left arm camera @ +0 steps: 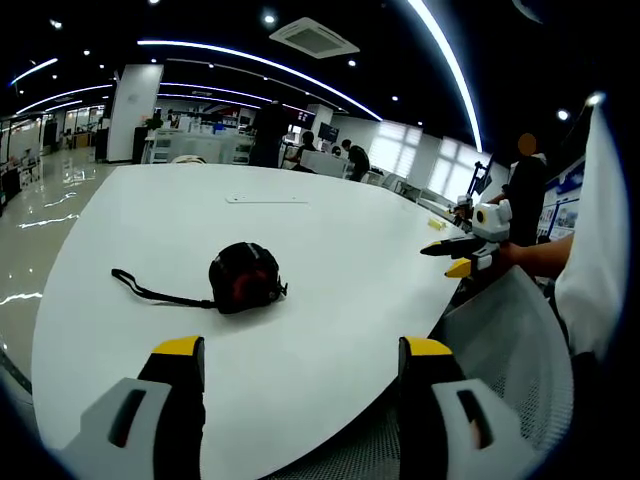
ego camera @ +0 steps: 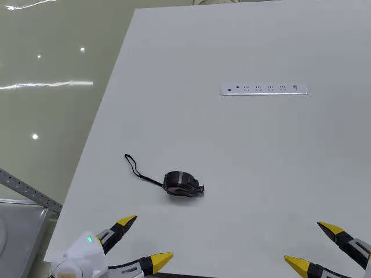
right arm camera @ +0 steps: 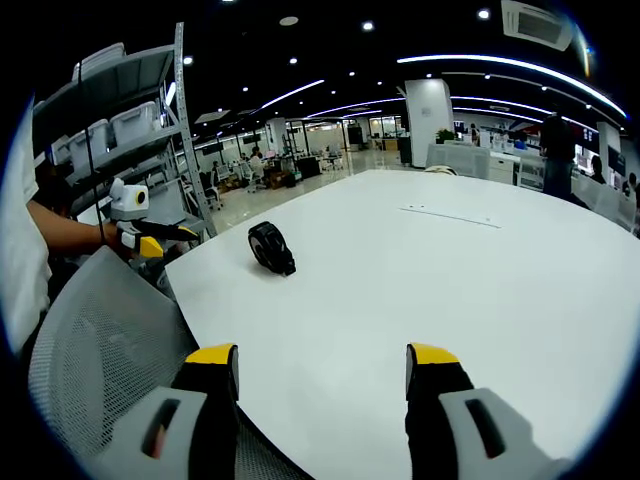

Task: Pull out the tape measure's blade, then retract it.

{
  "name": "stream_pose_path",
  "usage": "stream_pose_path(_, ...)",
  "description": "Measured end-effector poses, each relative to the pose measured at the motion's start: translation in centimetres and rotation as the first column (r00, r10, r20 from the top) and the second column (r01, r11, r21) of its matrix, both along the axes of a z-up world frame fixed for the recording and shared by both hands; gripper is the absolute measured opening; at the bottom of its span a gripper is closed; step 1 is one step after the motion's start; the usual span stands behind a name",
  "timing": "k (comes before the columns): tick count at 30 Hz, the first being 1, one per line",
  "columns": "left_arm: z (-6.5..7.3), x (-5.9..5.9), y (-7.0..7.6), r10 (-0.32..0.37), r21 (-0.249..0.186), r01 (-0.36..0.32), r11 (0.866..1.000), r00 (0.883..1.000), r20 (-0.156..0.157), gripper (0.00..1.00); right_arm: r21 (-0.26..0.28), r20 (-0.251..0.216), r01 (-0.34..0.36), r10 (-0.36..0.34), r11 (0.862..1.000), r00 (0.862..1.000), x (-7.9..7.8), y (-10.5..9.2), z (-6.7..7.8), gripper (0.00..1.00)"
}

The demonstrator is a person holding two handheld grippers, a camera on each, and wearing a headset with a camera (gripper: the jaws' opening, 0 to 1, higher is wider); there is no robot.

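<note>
Not yet started, left tongs [ego camera: 145,240] and right tongs [ego camera: 313,246] open and empty, short of the tape measure [ego camera: 182,183]; next, steady it and pinch the blade tip [ego camera: 200,188].

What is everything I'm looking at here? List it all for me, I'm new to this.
table: one, white, takes up most of the head view
tape measure: one, black, on the table near its front edge, no blade drawn out
wrist strap: one, black, trails left from the tape measure
power strip: one, white, flat on the table farther back
floor: glossy pale green, left of the table
shelving rack: one, grey metal, off the table's edge
mesh chair: one, grey, at the table's near edge
left gripper: one, yellow-tipped, open, bottom left
right gripper: one, yellow-tipped, open, bottom right
</note>
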State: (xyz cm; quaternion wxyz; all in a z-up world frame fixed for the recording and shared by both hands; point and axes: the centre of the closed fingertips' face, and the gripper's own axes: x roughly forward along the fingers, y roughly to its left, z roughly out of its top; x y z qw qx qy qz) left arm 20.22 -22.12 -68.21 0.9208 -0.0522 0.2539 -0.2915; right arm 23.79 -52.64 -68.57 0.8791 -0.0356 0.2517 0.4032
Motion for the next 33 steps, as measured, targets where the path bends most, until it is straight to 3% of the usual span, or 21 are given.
stream_pose_path(18, 0.02, 0.03, 0.05, 0.003, 0.007, -0.003, 1.0, 1.0, 0.001, 0.77, 0.001, -0.001, -0.007, 0.007, 1.0, 1.0, 0.06, 0.14, -0.15, 0.68)
stream_pose_path(33, 0.59, -0.07, -0.83, -0.012, 0.009, 0.012, 1.0, 1.0, -0.003, 0.77, 0.003, -0.001, -0.007, 0.007, 1.0, 1.0, 0.06, 0.19, -0.22, 0.67)
